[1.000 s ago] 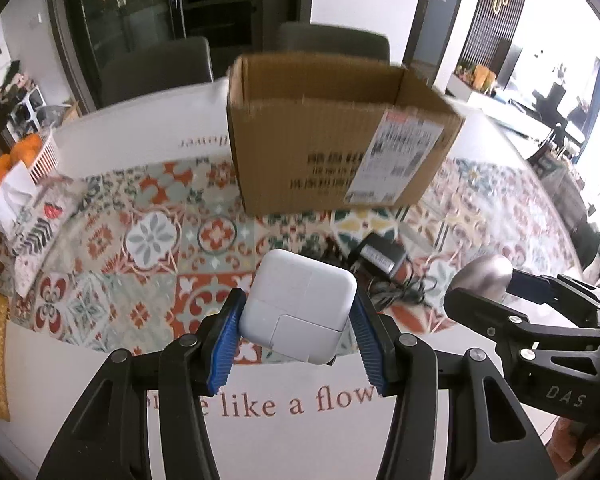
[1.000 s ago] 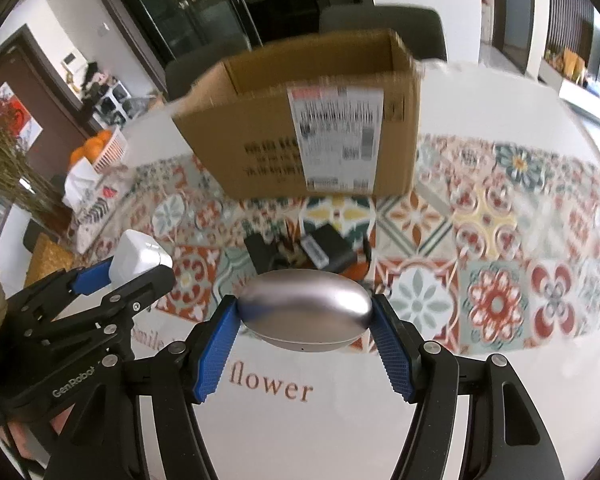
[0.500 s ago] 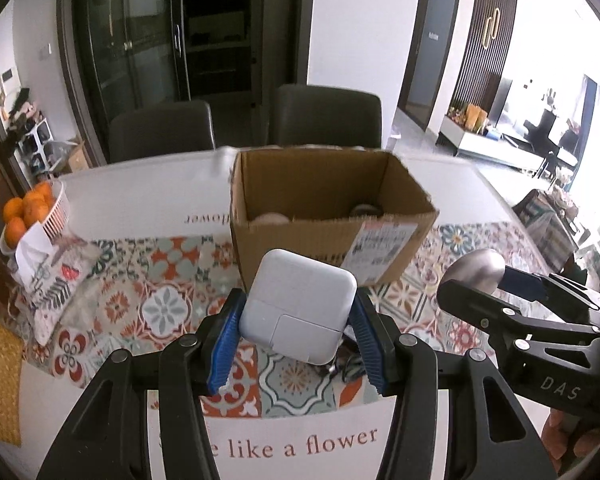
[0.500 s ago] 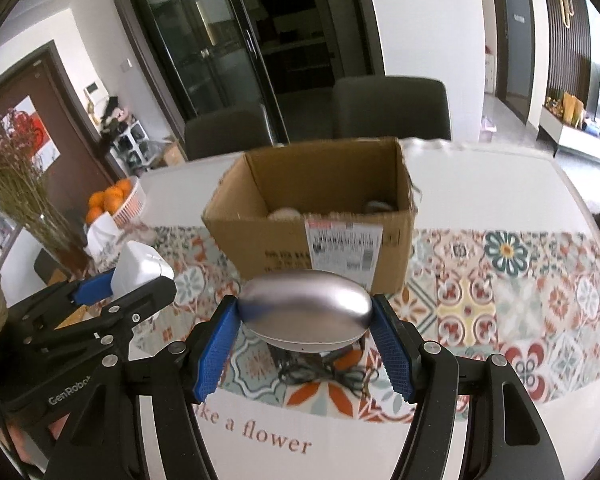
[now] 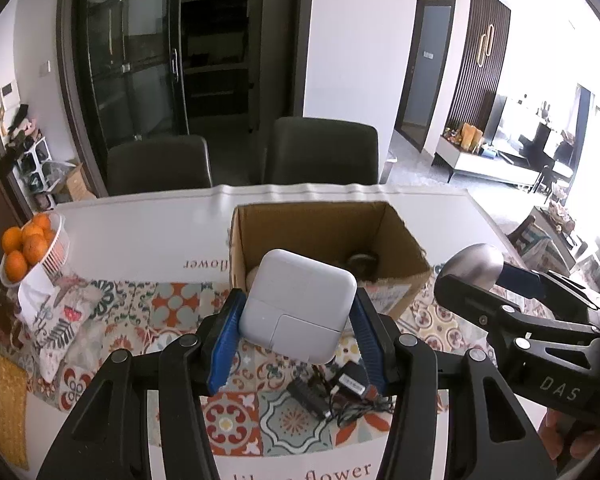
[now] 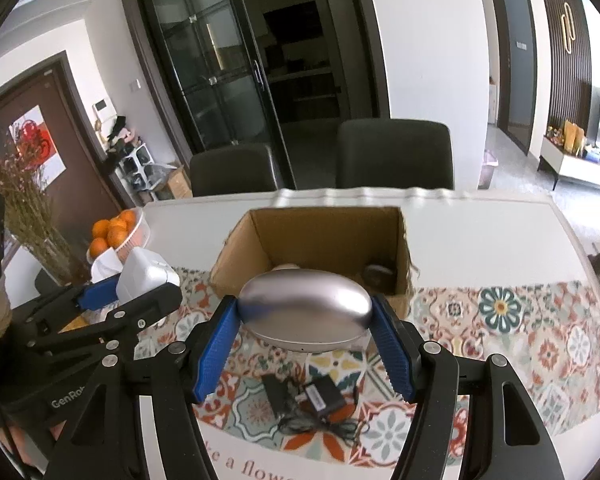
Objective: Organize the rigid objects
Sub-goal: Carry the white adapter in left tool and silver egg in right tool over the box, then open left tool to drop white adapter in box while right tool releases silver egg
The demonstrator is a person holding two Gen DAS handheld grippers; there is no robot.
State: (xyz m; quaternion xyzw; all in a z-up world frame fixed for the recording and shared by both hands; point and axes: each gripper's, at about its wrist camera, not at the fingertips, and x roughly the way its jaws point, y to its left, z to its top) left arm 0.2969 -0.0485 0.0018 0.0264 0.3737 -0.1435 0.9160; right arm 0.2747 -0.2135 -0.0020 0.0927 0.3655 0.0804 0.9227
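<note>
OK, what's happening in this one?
A person is tidying loose items into an open cardboard box on the table. The left gripper holds a white power adapter and the right gripper a silver oval case, both raised in front of the box. A black charger with its cord lies on the patterned runner.

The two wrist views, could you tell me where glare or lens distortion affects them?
Left wrist view: the windows at far right are blown out and the door frames bow; right wrist view: the cardboard box is sharp, the silver oval case shows soft highlights, and the edges vignette dark.
</note>
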